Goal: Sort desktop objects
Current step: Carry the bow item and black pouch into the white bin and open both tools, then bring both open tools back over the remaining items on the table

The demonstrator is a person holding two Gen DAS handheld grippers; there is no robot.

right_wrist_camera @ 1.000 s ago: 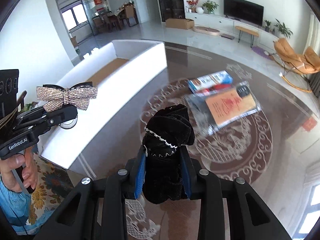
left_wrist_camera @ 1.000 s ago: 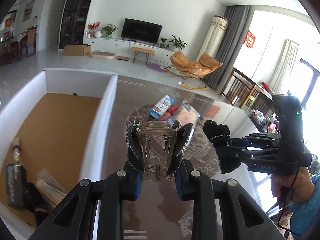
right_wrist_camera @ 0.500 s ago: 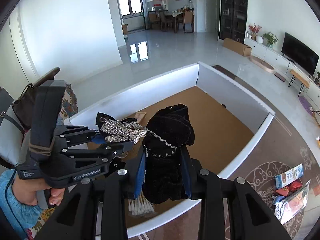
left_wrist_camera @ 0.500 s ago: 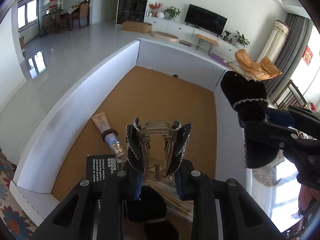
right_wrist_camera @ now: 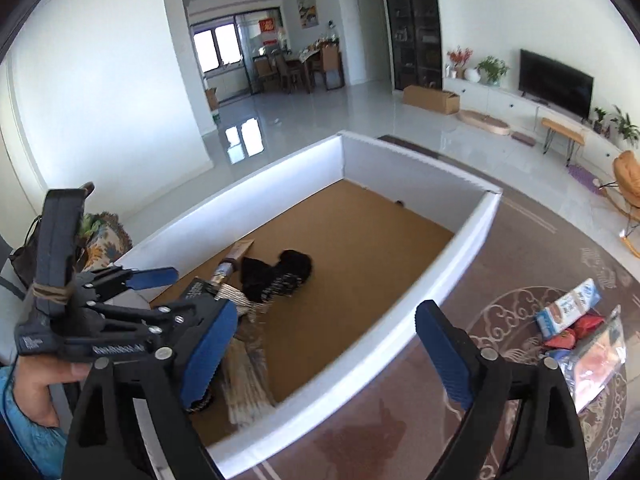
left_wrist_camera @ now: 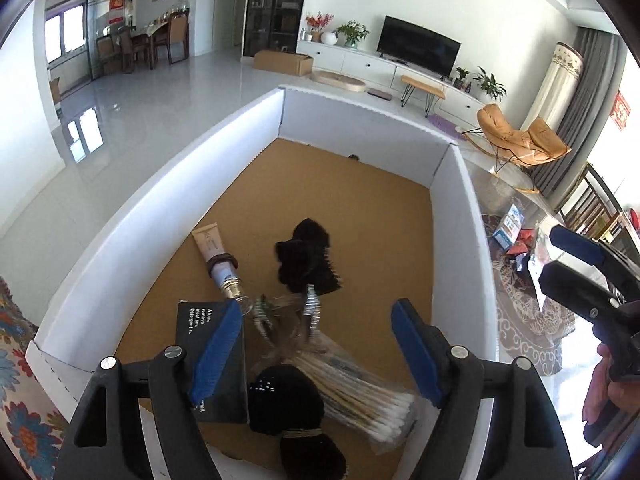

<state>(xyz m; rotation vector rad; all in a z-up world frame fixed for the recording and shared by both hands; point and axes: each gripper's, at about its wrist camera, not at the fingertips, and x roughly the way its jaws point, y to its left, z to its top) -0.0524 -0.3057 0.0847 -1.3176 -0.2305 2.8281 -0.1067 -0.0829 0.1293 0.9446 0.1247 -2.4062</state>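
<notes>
Behind the desk [right_wrist_camera: 460, 380] lies a bright living room with a TV [left_wrist_camera: 418, 46] on a white cabinet and an orange chair [left_wrist_camera: 520, 136]. On the desk's left side stands a white box [left_wrist_camera: 460, 208] with a brown floor. The left gripper [left_wrist_camera: 316, 344] hangs over the box's near end, its blue pads spread wide and holding nothing. Directly ahead of it, blurred, lies the clip [left_wrist_camera: 286, 314], its sparkly part showing beside a black pouch [left_wrist_camera: 306, 258] near the middle of the box floor. A tube [left_wrist_camera: 218, 258] lies left of the pouch, near the left wall; a black card [left_wrist_camera: 218, 360] and a swab pack [left_wrist_camera: 360, 392] lie under the left gripper at the near end, with another black fuzzy item [left_wrist_camera: 288, 404] between them. The right gripper [right_wrist_camera: 320, 344] is over the box's right wall, jaws also wide apart and bare; the pouch lies ahead and left of it. On the desk right of the box lie a blue packet [right_wrist_camera: 568, 308] and a clear bag [right_wrist_camera: 596, 360].
</notes>
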